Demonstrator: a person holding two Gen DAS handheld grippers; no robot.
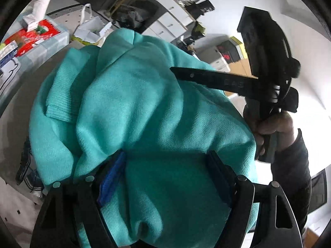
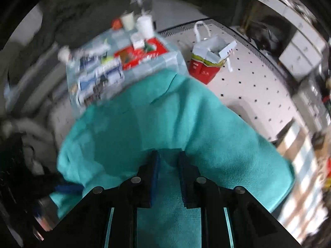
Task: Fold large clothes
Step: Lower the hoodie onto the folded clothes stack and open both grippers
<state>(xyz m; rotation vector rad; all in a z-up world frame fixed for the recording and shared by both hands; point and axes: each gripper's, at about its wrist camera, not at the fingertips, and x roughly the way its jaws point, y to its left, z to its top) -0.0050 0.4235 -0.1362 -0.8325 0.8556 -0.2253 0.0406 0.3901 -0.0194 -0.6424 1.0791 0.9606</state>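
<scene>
My left gripper (image 1: 165,165) points down at a slant, its fingers (image 1: 112,177) spread wide with a thick bulge of the teal sweatshirt (image 1: 144,107) filling the gap between them. Whether the pads truly press the cloth I cannot tell.

My right gripper (image 2: 168,161) points steeply down, fingers (image 2: 187,169) drawn narrow around a ridge of the same fabric. In the left wrist view one of its black fingers lies across the cloth's far right side, with my right hand (image 1: 273,128) gripping the handle below it.

The sweatshirt is heaped in soft folds, a ribbed cuff showing at left. It hangs bunched between both grippers, above the white dotted floor (image 2: 248,78).
</scene>
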